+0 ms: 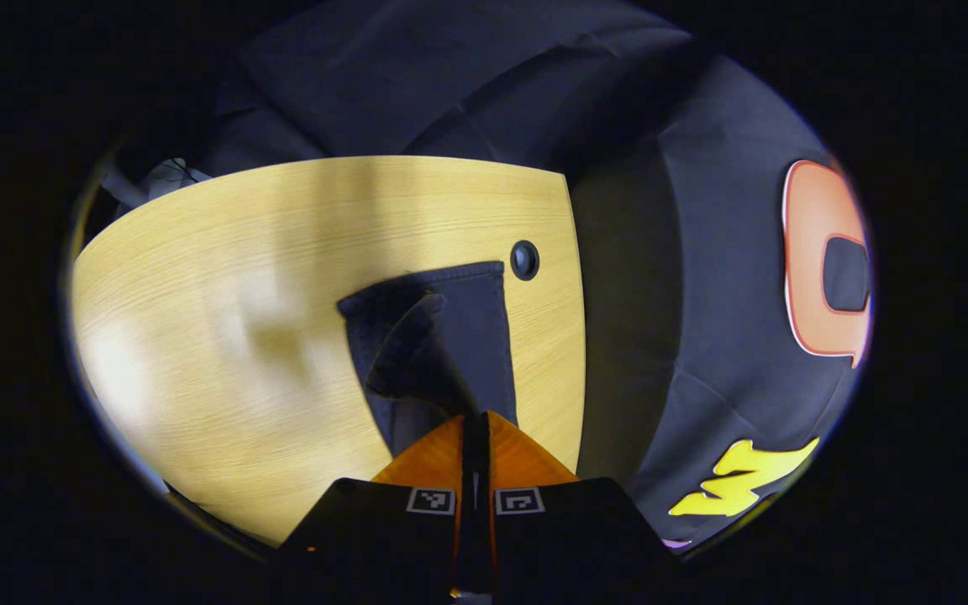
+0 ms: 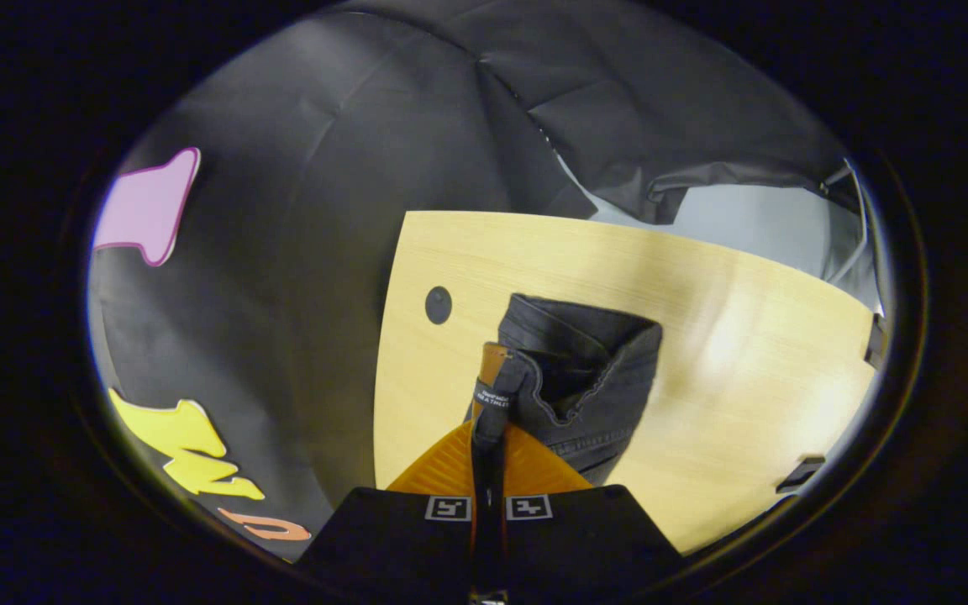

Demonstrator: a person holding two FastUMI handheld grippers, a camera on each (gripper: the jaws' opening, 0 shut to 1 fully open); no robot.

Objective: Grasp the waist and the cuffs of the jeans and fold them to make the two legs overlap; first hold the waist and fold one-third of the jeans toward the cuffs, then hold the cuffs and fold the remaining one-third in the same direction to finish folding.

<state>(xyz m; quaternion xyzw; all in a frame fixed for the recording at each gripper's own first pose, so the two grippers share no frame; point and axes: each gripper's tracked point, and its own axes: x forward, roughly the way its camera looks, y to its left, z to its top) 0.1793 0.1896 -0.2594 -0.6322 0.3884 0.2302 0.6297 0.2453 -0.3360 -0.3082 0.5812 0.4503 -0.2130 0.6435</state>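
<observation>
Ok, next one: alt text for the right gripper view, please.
The right hand-held gripper is shut on the waist of dark jeans, lifting them off a light wooden table. A small round dark cap sits in the tabletop beside them.

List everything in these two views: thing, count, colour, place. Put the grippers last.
jeans: one, black, on the table, edge lifted by both grippers.
table: one, light wood, under the jeans.
cable hole: one, black, in the tabletop beside the jeans.
booth cloth: black, behind and beside the table.
left gripper: one, shut on the jeans' cuff end.
right gripper: one, shut on the jeans' waist, by the label patch.
</observation>
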